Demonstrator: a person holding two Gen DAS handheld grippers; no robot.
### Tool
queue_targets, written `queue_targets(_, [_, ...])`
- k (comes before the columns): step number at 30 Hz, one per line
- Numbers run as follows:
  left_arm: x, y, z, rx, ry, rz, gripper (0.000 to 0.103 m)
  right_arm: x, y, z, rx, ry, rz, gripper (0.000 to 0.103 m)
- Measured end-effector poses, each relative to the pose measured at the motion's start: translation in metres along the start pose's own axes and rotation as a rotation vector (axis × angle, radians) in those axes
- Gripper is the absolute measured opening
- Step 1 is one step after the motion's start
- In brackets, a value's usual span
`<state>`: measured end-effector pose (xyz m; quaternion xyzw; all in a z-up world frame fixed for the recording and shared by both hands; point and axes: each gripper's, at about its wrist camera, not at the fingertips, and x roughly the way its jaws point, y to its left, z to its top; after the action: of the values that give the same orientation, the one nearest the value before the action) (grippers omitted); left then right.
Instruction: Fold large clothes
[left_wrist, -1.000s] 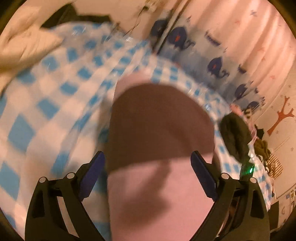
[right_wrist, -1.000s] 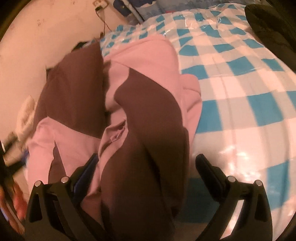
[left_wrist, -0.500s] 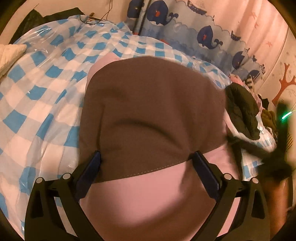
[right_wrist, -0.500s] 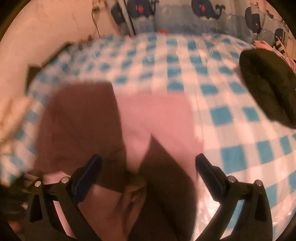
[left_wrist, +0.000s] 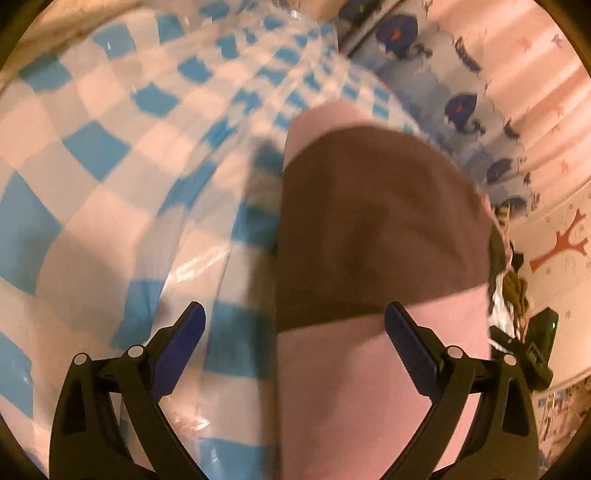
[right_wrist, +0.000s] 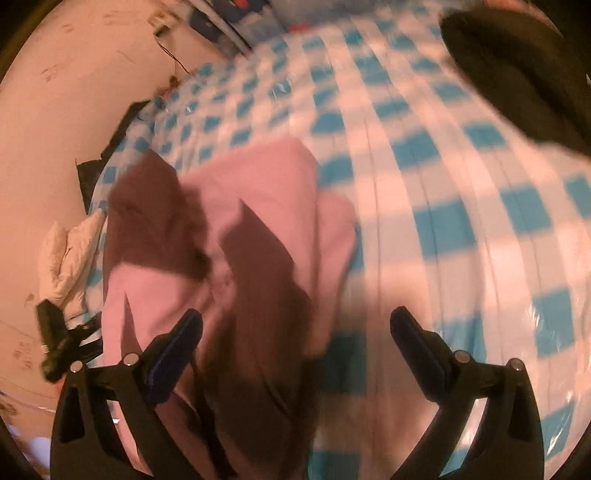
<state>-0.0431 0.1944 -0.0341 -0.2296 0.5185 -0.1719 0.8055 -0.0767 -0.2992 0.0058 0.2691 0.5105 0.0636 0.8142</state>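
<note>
A large pink and brown garment (left_wrist: 373, 229) lies on the bed's blue and white checked cover (left_wrist: 110, 147). In the left wrist view it fills the right half, running under the right finger. My left gripper (left_wrist: 293, 332) hovers open over the garment's left edge, nothing between its fingers. In the right wrist view the same garment (right_wrist: 258, 221) lies crumpled at lower left, with its brown and pink panels overlapping. My right gripper (right_wrist: 297, 336) is open above the garment's right edge. Both views are motion-blurred.
A dark garment (right_wrist: 517, 74) sits on the cover at the upper right. A white padded garment (right_wrist: 70, 258) lies by the wall at left, near the other gripper (right_wrist: 55, 343). A whale-print curtain (left_wrist: 454, 103) hangs beyond the bed, with a clothes pile (left_wrist: 513, 284) to its right.
Both cameras have swung. In the left view the garment shifted from the centre to the right; in the right view it shifted left and more checked cover shows. Both grippers stayed open.
</note>
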Motion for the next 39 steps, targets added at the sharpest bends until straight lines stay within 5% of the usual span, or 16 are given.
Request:
queue_targets(2, [0.004,0.004,-0.004,-0.018,0.023,-0.03,0.094,0.01,-0.006,-0.005,0.016,0.062,0.002,0.097])
queue_targets(9, [0.003,0.016,-0.005,-0.057,0.031,-0.033,0.094,0.058,-0.016,-0.019,0.153,0.249,0.228,0.097])
queue_targets(19, [0.029,0.022,-0.016,-0.151,0.09,-0.151,0.094,0.095,-0.004,-0.031,0.206,0.211,0.48,0.097])
queue_targets(23, [0.013,-0.041,-0.034,0.155,0.11,-0.112,0.076,0.083,0.026,-0.042,0.043,0.131,0.472,0.098])
queue_targets(25, [0.01,-0.07,-0.05,0.296,0.096,0.015,0.076,0.073,0.036,-0.051,-0.03,0.125,0.469,0.098])
queue_targets(28, [0.013,-0.078,-0.063,0.318,0.103,0.025,0.076,0.072,0.029,-0.065,-0.058,0.147,0.444,0.097])
queue_targets(34, [0.023,-0.114,-0.077,0.358,0.055,0.138,0.078,0.065,0.006,-0.05,0.042,0.1,0.249,0.097])
queue_targets(37, [0.028,-0.122,-0.086,0.341,0.034,0.143,0.08,0.009,0.01,-0.035,0.08,-0.108,0.09,0.097])
queue_targets(39, [0.029,-0.123,-0.09,0.336,0.015,0.144,0.081,-0.034,0.041,-0.033,-0.033,-0.26,0.062,0.097])
